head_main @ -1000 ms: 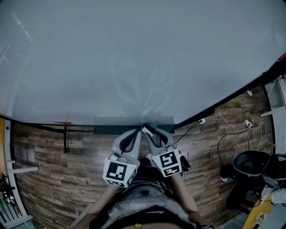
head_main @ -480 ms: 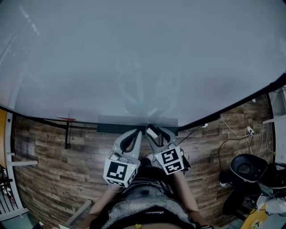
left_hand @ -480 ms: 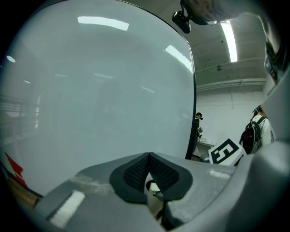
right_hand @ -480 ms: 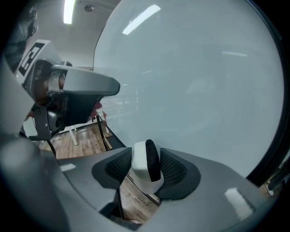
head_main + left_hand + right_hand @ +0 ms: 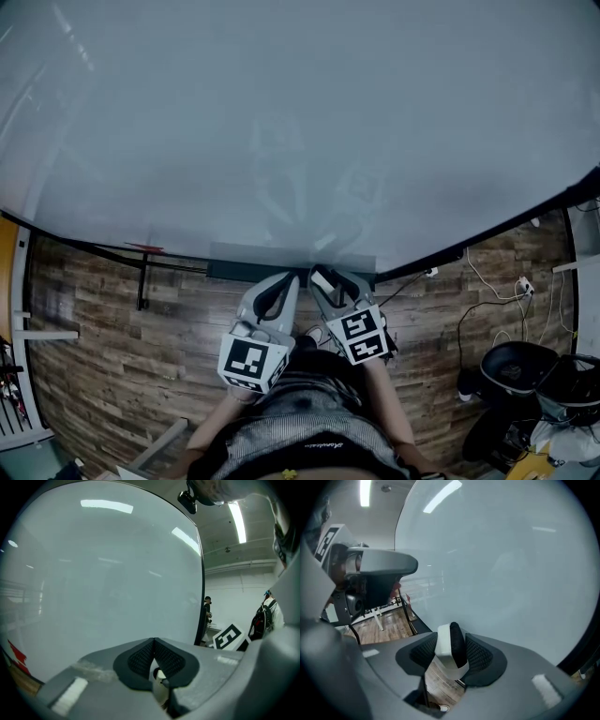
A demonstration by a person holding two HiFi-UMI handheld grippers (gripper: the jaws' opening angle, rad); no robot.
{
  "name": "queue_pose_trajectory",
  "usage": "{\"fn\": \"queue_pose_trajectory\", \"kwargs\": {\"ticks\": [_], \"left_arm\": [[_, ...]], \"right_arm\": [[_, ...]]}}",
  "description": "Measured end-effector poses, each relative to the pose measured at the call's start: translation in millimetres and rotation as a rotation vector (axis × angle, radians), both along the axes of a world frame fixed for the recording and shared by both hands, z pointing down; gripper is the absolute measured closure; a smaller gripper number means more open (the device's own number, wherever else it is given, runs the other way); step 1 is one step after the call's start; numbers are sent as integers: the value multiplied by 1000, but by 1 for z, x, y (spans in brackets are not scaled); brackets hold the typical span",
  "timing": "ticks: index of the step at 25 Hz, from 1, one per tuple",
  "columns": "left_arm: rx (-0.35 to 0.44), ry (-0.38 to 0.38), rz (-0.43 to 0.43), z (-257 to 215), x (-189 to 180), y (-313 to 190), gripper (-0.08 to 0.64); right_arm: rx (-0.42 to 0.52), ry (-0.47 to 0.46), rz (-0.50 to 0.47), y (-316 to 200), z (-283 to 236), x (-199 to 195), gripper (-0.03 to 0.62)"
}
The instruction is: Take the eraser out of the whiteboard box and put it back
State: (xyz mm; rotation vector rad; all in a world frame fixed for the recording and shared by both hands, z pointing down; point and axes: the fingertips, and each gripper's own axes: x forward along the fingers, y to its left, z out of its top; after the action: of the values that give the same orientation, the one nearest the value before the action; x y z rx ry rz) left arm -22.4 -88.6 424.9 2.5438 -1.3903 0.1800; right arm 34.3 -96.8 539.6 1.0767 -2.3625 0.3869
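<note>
Eraser (image 5: 451, 646) sits clamped in the right hand-held gripper (image 5: 451, 654). Its white back is against one ribbed pad and its black felt face against the other. The jaws have just been closing a little on it, and they stand fairly wide because the block fills the gap. Its long axis runs along the jaws, with one rounded end standing out past the fingertips toward the whiteboard (image 5: 281, 122).

In the head view the same eraser (image 5: 322, 278) shows as a pale block at the tip of the right hand-held gripper (image 5: 325, 283). It is right at the dark whiteboard box (image 5: 234, 272), which runs along the board's lower edge. So the box lies just ahead of and beneath the held end. Whether the eraser already touches the box I cannot tell from these views.

The left hand-held gripper (image 5: 153, 660) has its pads pressed together with nothing between them. It hangs just beside the right one, also pointing at the board. In the head view its tips (image 5: 284, 281) are near the box too, but it carries nothing.

Judged from this, the right hand does the work. Putting the eraser back calls for lowering its leading end into the box and laying its long side along the box's length.
</note>
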Motion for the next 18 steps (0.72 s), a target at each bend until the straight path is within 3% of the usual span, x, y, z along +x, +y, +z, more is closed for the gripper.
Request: {"fn": "queue_pose_trajectory", "kwargs": {"ticks": [7,18], "left_arm": [[34,-19,1,1,0,0,558],[25,15,21,-4,4,4,558]], "right_arm": [[4,-21,-6,-1,0,-2,413],[34,-37,3,2,-3,-1,426]]}}
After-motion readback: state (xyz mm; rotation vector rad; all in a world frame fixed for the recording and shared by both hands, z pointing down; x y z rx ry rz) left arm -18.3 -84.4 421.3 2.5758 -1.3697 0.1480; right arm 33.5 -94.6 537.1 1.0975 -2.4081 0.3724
